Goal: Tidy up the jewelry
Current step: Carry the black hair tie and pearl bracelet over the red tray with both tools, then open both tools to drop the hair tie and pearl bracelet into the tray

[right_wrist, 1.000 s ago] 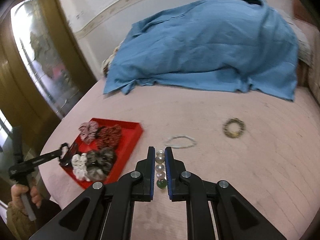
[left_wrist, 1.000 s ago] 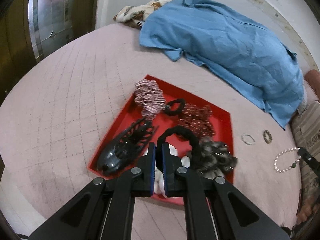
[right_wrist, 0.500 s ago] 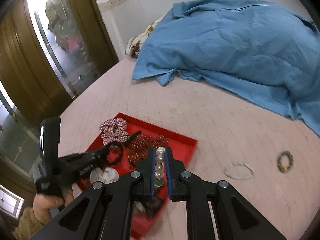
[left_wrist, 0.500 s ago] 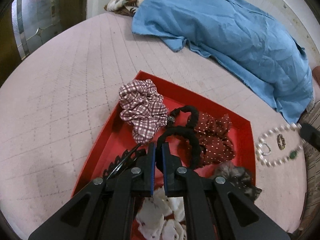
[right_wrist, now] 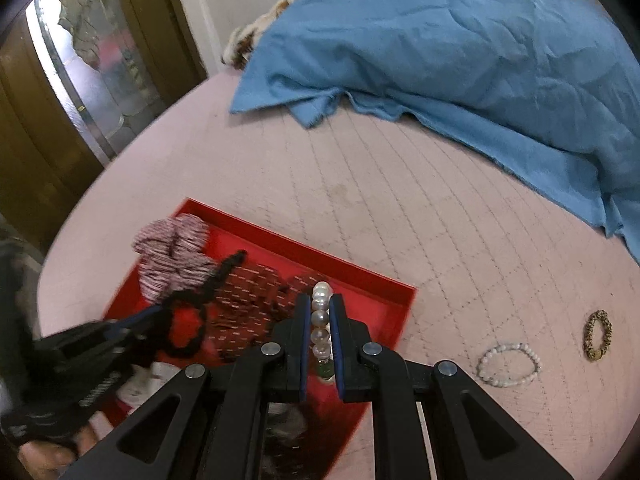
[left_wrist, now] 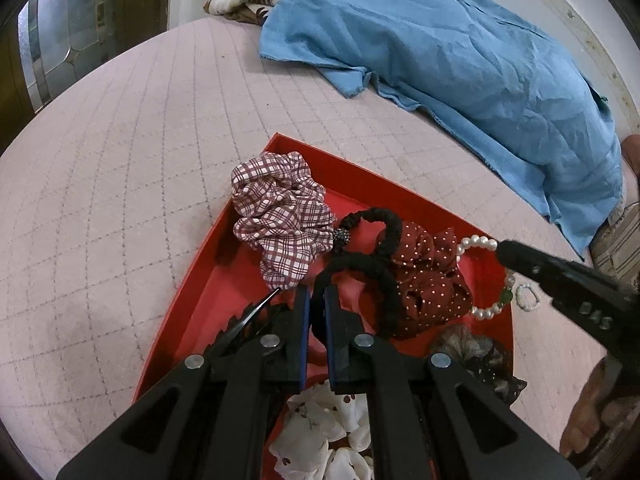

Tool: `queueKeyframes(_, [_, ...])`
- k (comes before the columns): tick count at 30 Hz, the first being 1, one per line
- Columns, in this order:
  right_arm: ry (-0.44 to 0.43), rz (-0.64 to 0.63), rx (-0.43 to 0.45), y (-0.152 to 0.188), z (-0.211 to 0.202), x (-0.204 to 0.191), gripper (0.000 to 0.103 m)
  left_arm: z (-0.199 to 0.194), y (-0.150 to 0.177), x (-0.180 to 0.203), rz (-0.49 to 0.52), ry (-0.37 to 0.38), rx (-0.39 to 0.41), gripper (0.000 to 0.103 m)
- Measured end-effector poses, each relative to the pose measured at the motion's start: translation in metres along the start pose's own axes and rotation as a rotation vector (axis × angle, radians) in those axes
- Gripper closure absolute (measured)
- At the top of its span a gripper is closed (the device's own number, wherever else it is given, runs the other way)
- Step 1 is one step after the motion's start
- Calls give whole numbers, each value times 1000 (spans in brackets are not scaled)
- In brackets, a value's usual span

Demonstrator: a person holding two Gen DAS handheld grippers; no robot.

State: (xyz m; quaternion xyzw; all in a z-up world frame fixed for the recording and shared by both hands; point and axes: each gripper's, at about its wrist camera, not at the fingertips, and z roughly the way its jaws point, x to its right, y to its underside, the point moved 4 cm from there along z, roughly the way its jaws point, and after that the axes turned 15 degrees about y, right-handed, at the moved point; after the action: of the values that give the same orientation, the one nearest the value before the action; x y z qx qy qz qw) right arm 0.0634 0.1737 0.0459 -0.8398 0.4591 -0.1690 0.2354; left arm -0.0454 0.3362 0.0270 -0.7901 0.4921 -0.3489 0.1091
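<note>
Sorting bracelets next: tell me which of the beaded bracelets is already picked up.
The large-pearl bracelet with the green bead, clamped in the right gripper over the red tray. The small pale bracelet lies untouched on the bedspread.

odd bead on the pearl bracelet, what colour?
Green bead, clearest in the left wrist view.

Both wrist views look steeply down, close over the shared red tray (left_wrist: 360,178) on the bed.

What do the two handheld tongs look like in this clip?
Both the left tongs and right tongs are matte black, with triangular cut-outs, silver round bolts and blue-edged pads. Seen from the left wrist, the right tongs carry pale lettering. A bare hand shows; no cables.
</note>
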Motion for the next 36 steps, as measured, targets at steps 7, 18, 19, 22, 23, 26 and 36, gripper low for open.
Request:
queueKeyframes(7, [49, -15, -14, 6, 10, 8, 92, -7, 1, 8, 1, 54, 20, 84])
queueKeyframes(18, [65, 24, -5, 9, -1, 17, 71, -29, 0, 23, 52, 68, 114, 59])
queueKeyframes(19, [68, 23, -2, 9, -3, 17, 71, -30, 1, 23, 59, 55, 119, 59])
queueKeyframes(22, [74, 26, 6, 11, -11, 19, 71, -32, 2, 22, 71, 16, 125, 58])
queueKeyframes(23, [76, 27, 9, 12, -15, 20, 70, -32, 3, 22, 77, -4, 126, 57])
queueKeyframes(26, [83, 27, 13, 19, -23, 24, 66, -33, 4, 19, 92, -53, 124, 55])
queueKeyframes(36, [97, 93, -7, 63, -47, 62, 61, -42, 11, 23, 126, -106, 145, 39])
